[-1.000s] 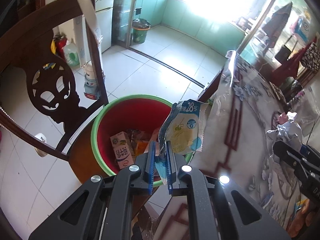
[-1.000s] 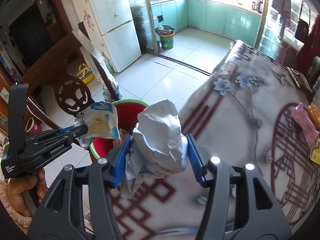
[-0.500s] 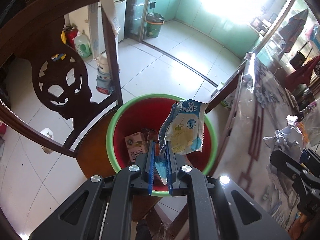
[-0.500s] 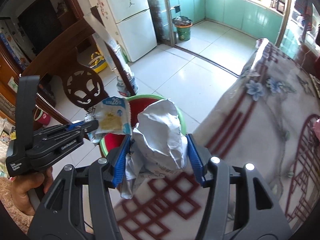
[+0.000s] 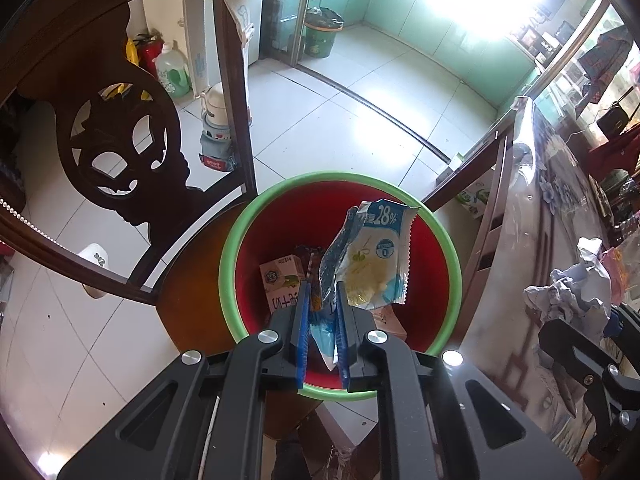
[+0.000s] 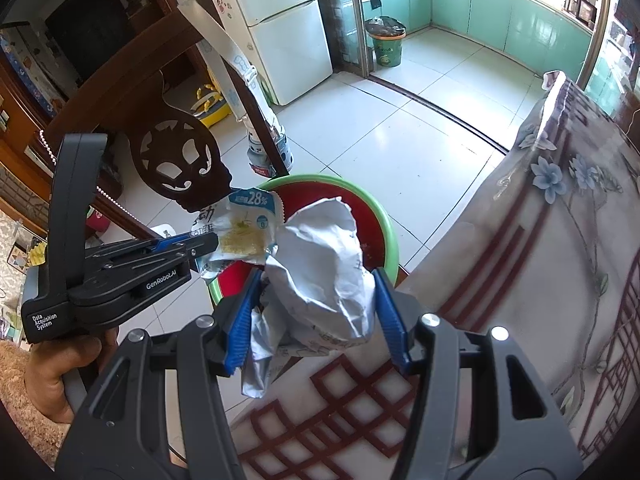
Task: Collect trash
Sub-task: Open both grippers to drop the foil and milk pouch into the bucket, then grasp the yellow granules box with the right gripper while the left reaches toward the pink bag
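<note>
The left gripper [image 5: 322, 328] pinches a snack wrapper [image 5: 374, 256] that rises just ahead of its fingertips, with the red bin [image 5: 440, 240] open directly beneath and beyond. The right gripper [image 6: 316, 316] clamps a crumpled paper wad [image 6: 324, 264] over the table edge [image 6: 460, 264], the bin just past it.

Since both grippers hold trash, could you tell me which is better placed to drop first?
Left. The left gripper holds its white snack wrapper directly over the green-rimmed red bin; the right gripper, clamping crumpled white paper, sits beside it.

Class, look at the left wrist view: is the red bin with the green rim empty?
No. The red bin already holds a small carton and other wrappers at its bottom, below the snack wrapper pinched in the left gripper.
</note>
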A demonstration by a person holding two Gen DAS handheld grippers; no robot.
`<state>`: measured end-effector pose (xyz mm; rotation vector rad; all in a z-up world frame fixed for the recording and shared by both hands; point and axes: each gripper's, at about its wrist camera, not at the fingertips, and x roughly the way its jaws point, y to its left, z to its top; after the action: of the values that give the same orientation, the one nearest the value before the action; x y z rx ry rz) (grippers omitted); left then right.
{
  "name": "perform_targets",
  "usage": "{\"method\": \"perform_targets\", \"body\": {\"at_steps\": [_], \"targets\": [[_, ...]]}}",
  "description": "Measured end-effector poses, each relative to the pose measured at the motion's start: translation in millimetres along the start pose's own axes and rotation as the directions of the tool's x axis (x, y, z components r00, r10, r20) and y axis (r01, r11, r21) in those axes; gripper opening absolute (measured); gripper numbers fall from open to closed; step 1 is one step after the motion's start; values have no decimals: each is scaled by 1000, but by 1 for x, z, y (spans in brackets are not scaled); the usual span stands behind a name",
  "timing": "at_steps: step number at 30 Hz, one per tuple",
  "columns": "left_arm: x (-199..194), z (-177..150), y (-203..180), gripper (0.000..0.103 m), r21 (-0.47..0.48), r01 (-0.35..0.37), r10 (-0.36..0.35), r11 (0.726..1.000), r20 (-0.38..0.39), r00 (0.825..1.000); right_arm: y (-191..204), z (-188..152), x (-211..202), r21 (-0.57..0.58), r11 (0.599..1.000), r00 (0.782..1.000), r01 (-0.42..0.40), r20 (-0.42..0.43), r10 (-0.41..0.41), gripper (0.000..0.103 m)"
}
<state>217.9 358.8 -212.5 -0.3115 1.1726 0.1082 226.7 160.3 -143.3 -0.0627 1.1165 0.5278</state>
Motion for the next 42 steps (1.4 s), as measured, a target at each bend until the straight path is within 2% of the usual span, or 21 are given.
{"method": "perform_targets", "body": {"at_steps": [2, 4, 6, 7, 8, 13, 16, 20, 23, 30, 33, 35, 37, 39, 42], "targets": [[1, 0, 1, 11, -3, -5, 5, 1000, -2, 1000, 1, 1, 1, -5, 1000, 1000, -1, 0, 1, 53], [2, 0, 1, 17, -6, -15, 15, 1000, -4, 1000, 3, 1, 2, -9, 1000, 1000, -14, -4, 14, 57], [2, 1, 1, 56, -15, -24, 24, 1000, 0, 1000, 4, 0, 3, -16, 999, 999, -35, -21, 35, 65], [-1, 0, 1, 60, -23, -26, 27, 999, 18, 999, 5, 0, 2, -18, 999, 999, -32, -13, 31, 72], [-4, 1, 1, 60, -24, -27, 27, 999, 27, 999, 6, -1, -1, -20, 999, 1000, -30, -1, 30, 77], [-13, 0, -7, 61, -14, -16, 17, 1000, 45, 999, -6, -7, -16, 20, 1000, 999, -20, 41, 20, 79], [-21, -1, -18, 61, 1, 7, -7, 1000, 62, 998, -28, -16, -33, 82, 997, 997, -6, 73, 0, 79], [-31, -6, -49, 61, 73, 55, -60, 996, 71, 996, -65, -34, -58, 162, 986, 993, 51, 101, -68, 79], [-38, -11, -74, 61, 124, 95, -104, 988, 69, 992, -104, -58, -82, 215, 969, 985, 121, 96, -145, 79], [-46, -30, -140, 62, 207, 182, -193, 961, 32, 981, -231, -127, -165, 331, 885, 934, 329, 28, -357, 85], [-46, -45, -178, 62, 239, 208, -218, 948, 15, 976, -301, -154, -203, 282, 847, 889, 450, -51, -455, 87], [-49, -57, -203, 62, 252, 222, -232, 942, 8, 973, -339, -160, -217, 232, 833, 864, 502, -95, -494, 93], [-52, -72, -230, 62, 243, 249, -251, 937, -23, 968, -384, -168, -230, 158, 824, 839, 544, -138, -527, 93], [-56, -87, -252, 62, 235, 281, -278, 930, -48, 959, -419, -172, -234, 100, 827, 829, 553, -160, -536, 93], [-64, -111, -290, 62, 265, 270, -270, 926, -35, 962, -472, -171, -228, 52, 848, 836, 527, -211, -507, 95]]}}
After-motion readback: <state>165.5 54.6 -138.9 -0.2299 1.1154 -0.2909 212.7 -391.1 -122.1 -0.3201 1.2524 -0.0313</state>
